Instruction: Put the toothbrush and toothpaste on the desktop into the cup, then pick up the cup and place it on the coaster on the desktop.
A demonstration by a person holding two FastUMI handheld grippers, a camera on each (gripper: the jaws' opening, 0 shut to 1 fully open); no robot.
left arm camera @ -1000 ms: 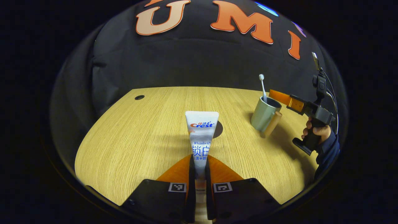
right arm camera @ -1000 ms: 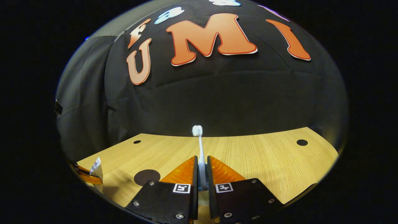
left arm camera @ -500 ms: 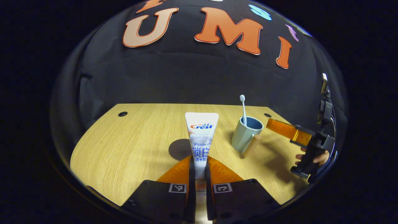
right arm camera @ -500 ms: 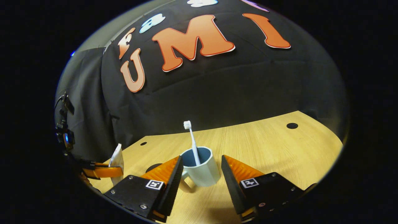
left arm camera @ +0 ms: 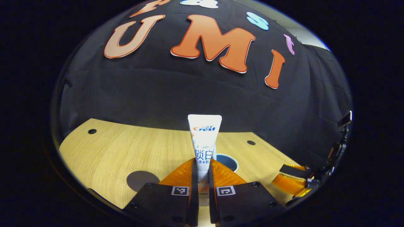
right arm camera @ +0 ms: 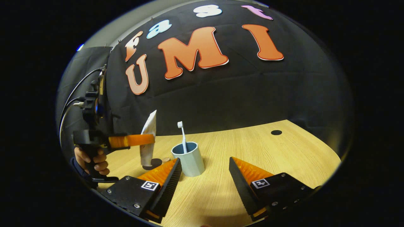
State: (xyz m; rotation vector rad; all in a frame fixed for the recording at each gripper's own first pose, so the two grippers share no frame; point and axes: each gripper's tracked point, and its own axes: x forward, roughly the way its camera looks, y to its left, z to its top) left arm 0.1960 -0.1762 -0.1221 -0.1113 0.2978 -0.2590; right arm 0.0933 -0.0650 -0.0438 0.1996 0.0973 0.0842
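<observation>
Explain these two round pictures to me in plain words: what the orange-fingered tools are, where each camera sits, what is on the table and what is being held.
No robot arm here: a person's hand holds a two-finger gripper, one in each hand. Each round picture comes from a camera riding on one gripper, looking out along its orange fingers.

In the left gripper view, the left gripper is shut on a toothpaste tube, held upright above the wooden table.

In the right gripper view, the right gripper is open and holds nothing. Ahead of it stands a pale cup with a toothbrush already inside. A dark round coaster lies to the cup's left.
</observation>
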